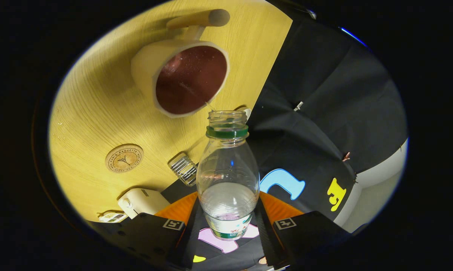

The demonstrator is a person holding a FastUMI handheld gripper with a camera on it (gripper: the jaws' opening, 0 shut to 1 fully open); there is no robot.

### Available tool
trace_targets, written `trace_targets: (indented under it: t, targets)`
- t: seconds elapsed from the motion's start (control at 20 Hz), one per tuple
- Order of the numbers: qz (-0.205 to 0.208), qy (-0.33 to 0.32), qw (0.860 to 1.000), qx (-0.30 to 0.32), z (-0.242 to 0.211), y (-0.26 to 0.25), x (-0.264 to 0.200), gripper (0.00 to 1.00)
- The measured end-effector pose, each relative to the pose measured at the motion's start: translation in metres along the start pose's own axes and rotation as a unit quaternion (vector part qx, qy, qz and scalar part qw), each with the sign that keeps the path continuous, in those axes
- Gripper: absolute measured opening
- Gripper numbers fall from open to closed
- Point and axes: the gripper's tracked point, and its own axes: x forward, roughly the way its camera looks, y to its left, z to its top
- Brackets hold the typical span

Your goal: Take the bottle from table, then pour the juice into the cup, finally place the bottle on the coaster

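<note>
My gripper [228, 223] is shut on a clear plastic bottle [227, 169], with both fingers pressing on its lower body near the label. The bottle has a green neck ring and no cap, and a little clear liquid lies in its lower part. It is held tilted against the table, with its open mouth [227, 116] close to the rim of a cream cup [181, 75]. The cup has a wooden handle and dark reddish liquid inside. A thin streak shows between mouth and rim. A round wooden coaster [124, 158] lies on the table beyond my left finger.
The yellow wooden table [98, 105] meets the black cloth wall along its edge. Near the coaster are a small metal rack [184, 168], a white boxy device [141, 202] and a small flat item [113, 216].
</note>
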Motion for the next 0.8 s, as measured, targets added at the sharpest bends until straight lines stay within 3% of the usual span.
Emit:
trace_targets:
  t: [0.55, 0.8]
  targets:
    - [0.004, -0.005, 1.0, -0.002, 0.0033, 0.0027, -0.0043, 0.72]
    - [0.013, 0.0, 0.999, 0.031, 0.0039, 0.0049, -0.0063, 0.72]
